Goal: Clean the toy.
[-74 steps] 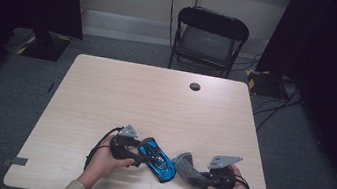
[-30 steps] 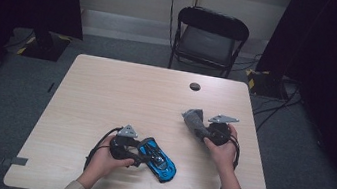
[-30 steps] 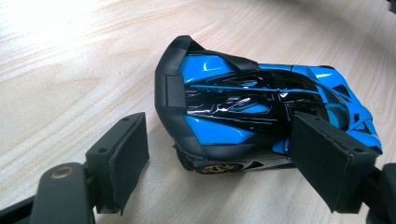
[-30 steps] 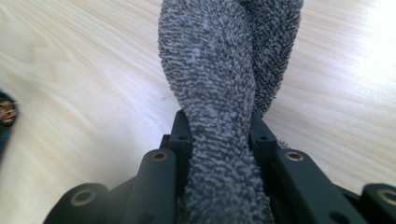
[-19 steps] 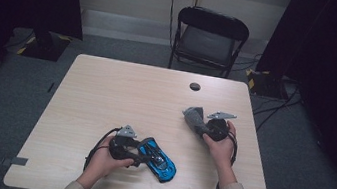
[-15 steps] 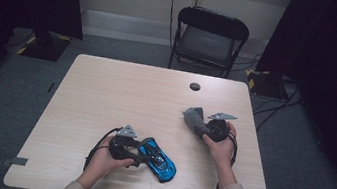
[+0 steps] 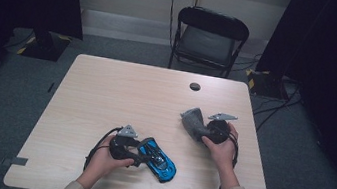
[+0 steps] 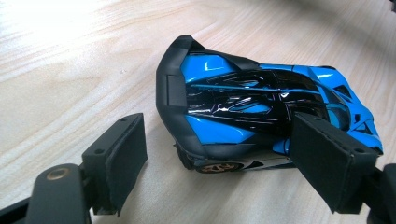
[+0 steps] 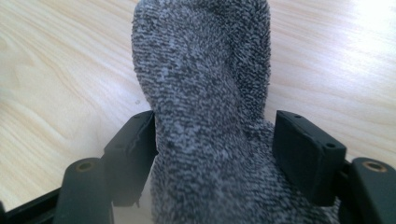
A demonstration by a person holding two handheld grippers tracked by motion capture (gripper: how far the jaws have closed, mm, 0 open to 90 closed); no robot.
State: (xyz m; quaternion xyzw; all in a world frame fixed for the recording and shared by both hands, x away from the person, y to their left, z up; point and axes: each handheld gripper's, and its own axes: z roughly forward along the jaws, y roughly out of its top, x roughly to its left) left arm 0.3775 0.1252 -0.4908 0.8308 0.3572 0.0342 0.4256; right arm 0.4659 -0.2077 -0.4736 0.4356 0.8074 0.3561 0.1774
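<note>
While we hold both grippers low:
Left gripper: fingers spread around blue toy car.
Right gripper: fingers just opening, grey sock between, at our 2 o'clock.

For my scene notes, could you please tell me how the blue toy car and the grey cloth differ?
The blue toy car is hard, glossy blue and black; the grey cloth is soft, fuzzy, speckled grey. The car lies flat near the table's front edge; the cloth bunches upward farther back, to the right. Both rest on the table, each between open tongs.
</note>
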